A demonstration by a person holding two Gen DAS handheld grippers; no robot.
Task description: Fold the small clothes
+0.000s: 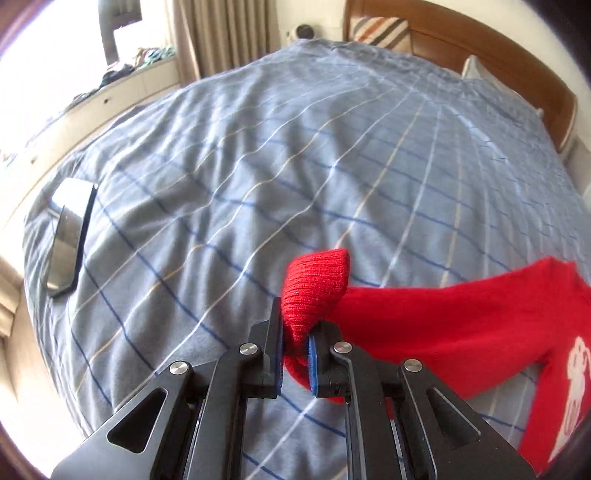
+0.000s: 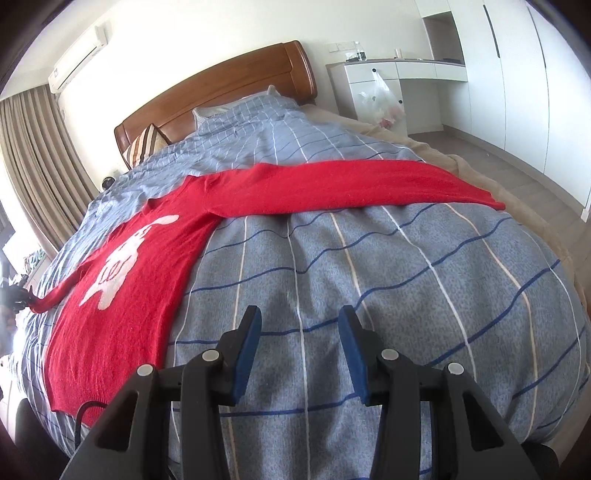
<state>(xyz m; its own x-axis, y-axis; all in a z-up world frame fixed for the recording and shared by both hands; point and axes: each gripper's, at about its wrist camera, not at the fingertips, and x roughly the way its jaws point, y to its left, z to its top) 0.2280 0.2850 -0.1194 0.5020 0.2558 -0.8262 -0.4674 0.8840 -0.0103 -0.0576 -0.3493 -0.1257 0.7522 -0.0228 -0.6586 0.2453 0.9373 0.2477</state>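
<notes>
A red knitted sweater [image 2: 122,295] with a white figure on its front lies spread on the blue checked duvet [image 2: 369,295]. Its right sleeve [image 2: 351,184] stretches out flat across the bed. In the left wrist view my left gripper [image 1: 295,328] is shut on the ribbed cuff [image 1: 317,284] of the other sleeve, which bunches above the blue pads and runs off to the right toward the body [image 1: 480,332]. My right gripper [image 2: 299,321] hangs open over bare duvet, apart from the sweater, nothing between its fingers. The left gripper shows small at the far left edge [image 2: 16,295].
A phone or tablet [image 1: 68,236] lies on the duvet's left part. The wooden headboard [image 2: 221,85] and striped pillows [image 1: 380,31] stand at the bed's far end. Curtains [image 2: 37,155], a white desk with a plastic bag [image 2: 382,99] and wardrobes ring the bed.
</notes>
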